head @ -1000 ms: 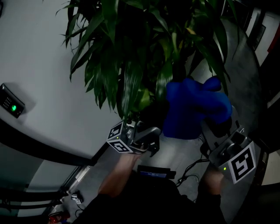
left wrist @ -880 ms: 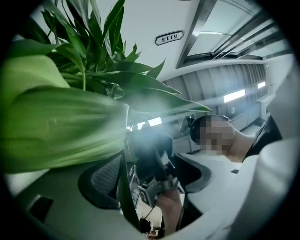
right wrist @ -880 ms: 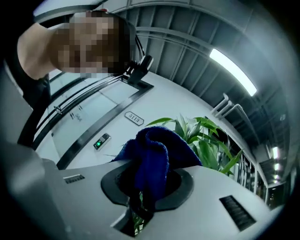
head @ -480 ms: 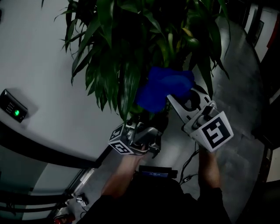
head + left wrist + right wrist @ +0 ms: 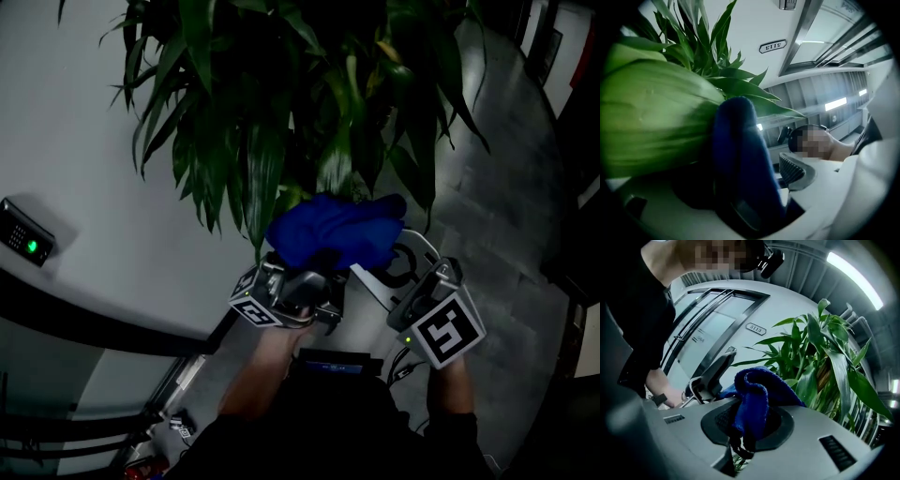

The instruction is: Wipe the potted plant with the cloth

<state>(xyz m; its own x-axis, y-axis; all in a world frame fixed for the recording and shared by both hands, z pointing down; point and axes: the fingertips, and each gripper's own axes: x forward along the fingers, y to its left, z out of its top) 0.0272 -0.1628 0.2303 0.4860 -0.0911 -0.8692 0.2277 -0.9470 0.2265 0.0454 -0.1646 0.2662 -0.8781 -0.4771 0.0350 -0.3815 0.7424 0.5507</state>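
The potted plant (image 5: 281, 103) fills the top of the head view with long green leaves. The blue cloth (image 5: 333, 232) hangs bunched just under the foliage. My right gripper (image 5: 373, 262) is shut on the cloth (image 5: 752, 401), pinching a fold between its jaws. My left gripper (image 5: 302, 277) points up beneath the cloth. Its jaws have just been opening. In the left gripper view a broad leaf (image 5: 651, 117) and the cloth (image 5: 738, 150) lie between them, and one ribbed pad (image 5: 794, 171) stands apart at the right. The other pad is hidden.
A white wall runs along the left with a card reader (image 5: 26, 242) showing a green light. Grey floor (image 5: 525, 187) lies to the right, with cables (image 5: 403, 367) near the person's feet. A door number plate (image 5: 756, 329) hangs on the wall.
My right gripper has carried the cloth down and to the left, from beside the plant to just over the left gripper. The left gripper has stayed in place.
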